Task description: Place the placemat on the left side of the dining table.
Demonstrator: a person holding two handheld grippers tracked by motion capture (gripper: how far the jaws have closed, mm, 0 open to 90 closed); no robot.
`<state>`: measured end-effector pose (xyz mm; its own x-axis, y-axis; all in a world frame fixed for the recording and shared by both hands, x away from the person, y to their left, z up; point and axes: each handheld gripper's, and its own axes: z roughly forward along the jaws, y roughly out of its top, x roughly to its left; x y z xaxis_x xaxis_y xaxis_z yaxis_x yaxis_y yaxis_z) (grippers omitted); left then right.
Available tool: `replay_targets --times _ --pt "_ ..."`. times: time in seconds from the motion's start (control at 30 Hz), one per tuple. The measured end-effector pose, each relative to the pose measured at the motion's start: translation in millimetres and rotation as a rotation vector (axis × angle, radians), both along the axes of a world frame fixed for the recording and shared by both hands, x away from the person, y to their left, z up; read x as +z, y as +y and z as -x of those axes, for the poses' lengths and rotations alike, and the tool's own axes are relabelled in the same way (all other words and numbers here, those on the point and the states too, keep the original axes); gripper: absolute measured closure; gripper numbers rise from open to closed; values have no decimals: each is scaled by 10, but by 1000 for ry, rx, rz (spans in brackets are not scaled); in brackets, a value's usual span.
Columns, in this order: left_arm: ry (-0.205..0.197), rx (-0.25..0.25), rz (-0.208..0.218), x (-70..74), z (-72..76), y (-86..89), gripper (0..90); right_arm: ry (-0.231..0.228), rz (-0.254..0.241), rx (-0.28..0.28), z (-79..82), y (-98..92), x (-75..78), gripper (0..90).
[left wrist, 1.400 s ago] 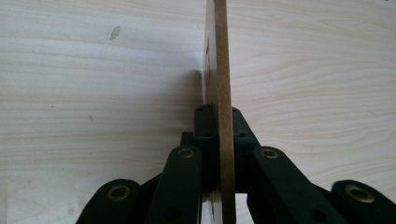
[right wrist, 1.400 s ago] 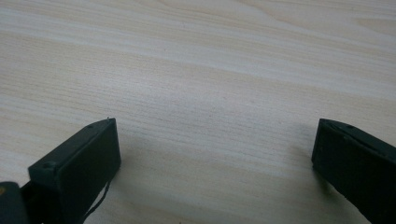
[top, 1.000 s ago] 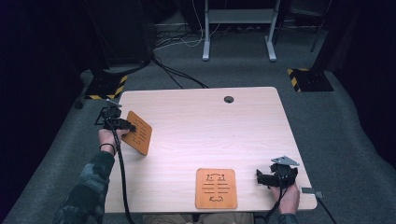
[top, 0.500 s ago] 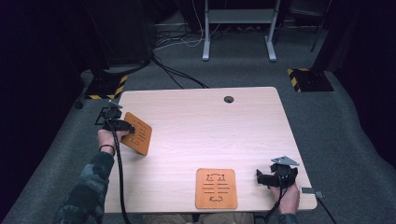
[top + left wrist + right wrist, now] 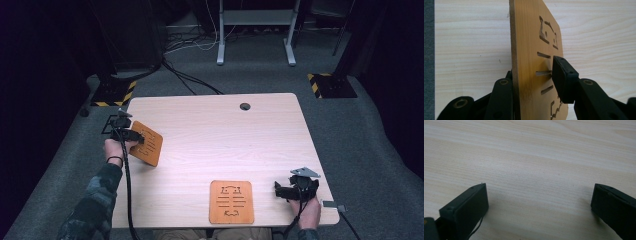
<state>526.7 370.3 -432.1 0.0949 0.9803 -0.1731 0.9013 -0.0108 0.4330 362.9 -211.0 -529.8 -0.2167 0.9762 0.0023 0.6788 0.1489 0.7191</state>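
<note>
A brown wooden board (image 5: 146, 143) with cut-out slots sits tilted at the table's left edge. It stands edge-on (image 5: 531, 50) between the jaws of my left gripper (image 5: 135, 136) (image 5: 534, 75). Those jaws have just been opening, and the pads now stand beside the board's two faces with the grip loosened. A second, matching board (image 5: 231, 201) lies flat near the front edge. To its right, my right gripper (image 5: 278, 190) (image 5: 536, 200) rests low over bare wood, its jaws wide open and pointing toward that board with nothing between them.
The light wooden table (image 5: 220, 135) has a dark cable hole (image 5: 244, 106) near its far edge. Black cables trail from both grippers. Grey carpet, a metal stand (image 5: 255, 30) and yellow-black striped bases (image 5: 327, 82) lie beyond the table.
</note>
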Motion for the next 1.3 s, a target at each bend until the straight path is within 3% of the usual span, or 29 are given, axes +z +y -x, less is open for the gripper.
replay_targets --times 0.9,1.0,1.3 --pt "44 -10 -26 -96 -4 86 519 0 1 1 0 -2 0 4" --pt "34 -11 -40 -117 2 70 496 0 1 1 0 -2 0 4" --pt "29 -14 -27 -153 6 96 477 0 1 1 0 -2 0 4"
